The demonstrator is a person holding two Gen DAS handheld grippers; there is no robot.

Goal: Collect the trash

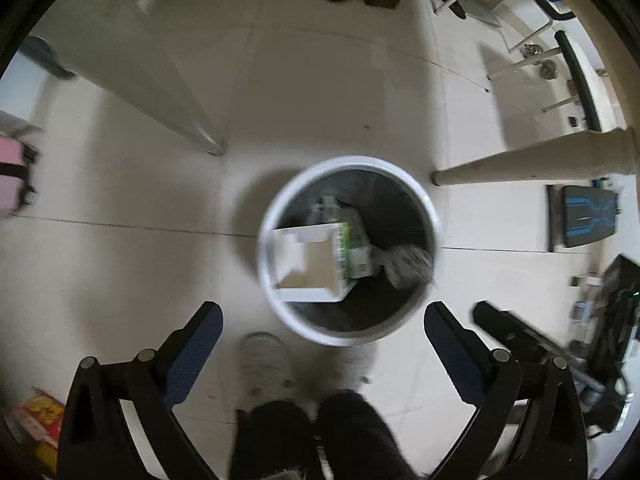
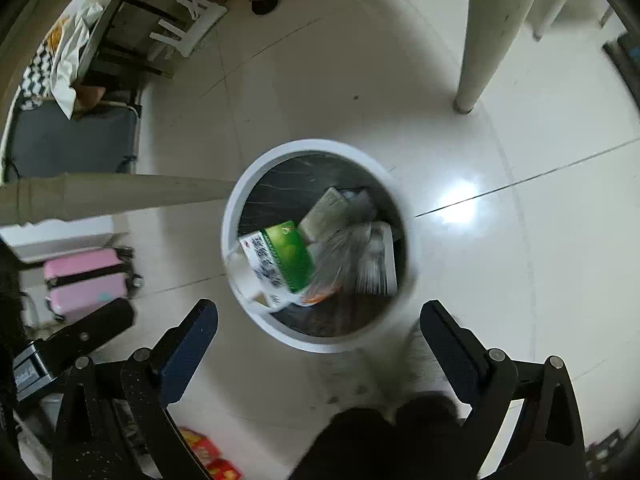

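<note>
A round white trash bin [image 1: 266, 264] [image 2: 232, 208] with a dark liner stands on the tiled floor, straight below both grippers. Inside it lie a green and white carton [image 1: 352, 248] [image 2: 280, 260], a white open box [image 1: 304, 260], and crumpled clear wrappers [image 1: 408, 264] [image 2: 352, 260]. My left gripper [image 1: 322, 320] hangs above the bin's near rim, jaws wide apart and empty. My right gripper [image 2: 318, 318] also points down over the near rim, open with nothing between its fingers. The trash in the bin is motion-blurred.
Table legs [image 1: 520, 160] [image 2: 484, 32] stand beside the bin. A person's shoes [image 1: 266, 364] and dark trouser legs [image 1: 352, 436] are at the near side. A pink suitcase [image 2: 86, 284] stands to one side, snack packets [image 2: 208, 456] lie on the floor, and a black mat [image 1: 586, 216] lies further off.
</note>
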